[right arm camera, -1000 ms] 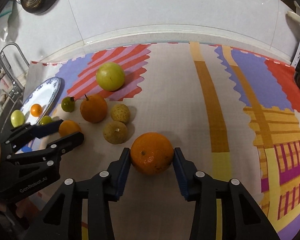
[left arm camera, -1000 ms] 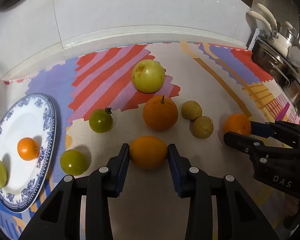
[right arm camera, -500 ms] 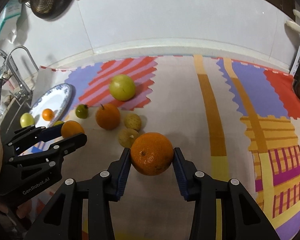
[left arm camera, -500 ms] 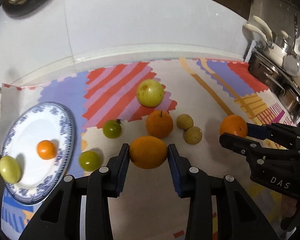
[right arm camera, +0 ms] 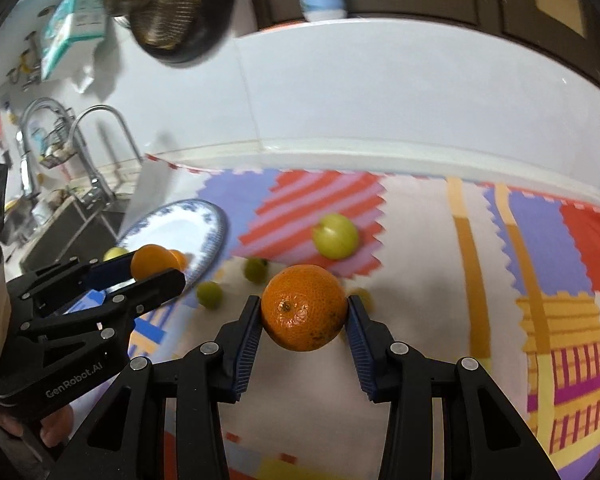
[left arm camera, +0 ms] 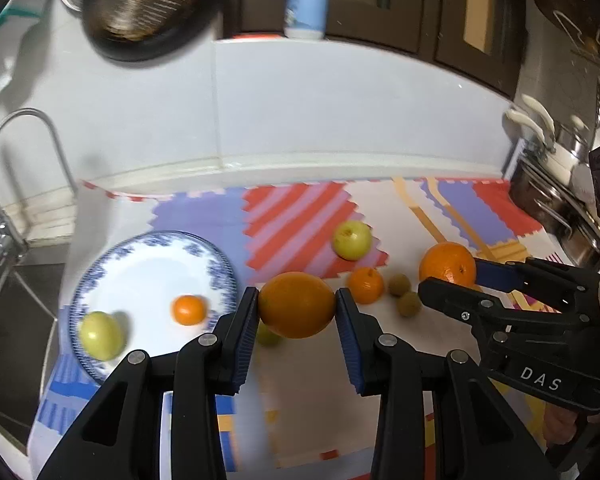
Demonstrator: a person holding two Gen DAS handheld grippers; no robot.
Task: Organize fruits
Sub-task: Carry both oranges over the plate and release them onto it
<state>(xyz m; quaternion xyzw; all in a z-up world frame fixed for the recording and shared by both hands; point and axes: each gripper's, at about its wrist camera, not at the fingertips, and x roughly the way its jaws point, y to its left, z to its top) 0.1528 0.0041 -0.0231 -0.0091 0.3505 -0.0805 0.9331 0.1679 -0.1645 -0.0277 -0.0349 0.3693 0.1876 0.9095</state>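
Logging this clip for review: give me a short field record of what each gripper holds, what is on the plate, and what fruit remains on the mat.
left gripper: shut on smooth orange, held above the mat
right gripper: shut on dimpled orange, also held above the mat
plate: blue-rimmed, holds a small orange fruit and a yellow-green fruit
mat: large yellow-green fruit, stemmed orange, two small tan fruits, green fruits
backdrop: faucet at left, pots at right
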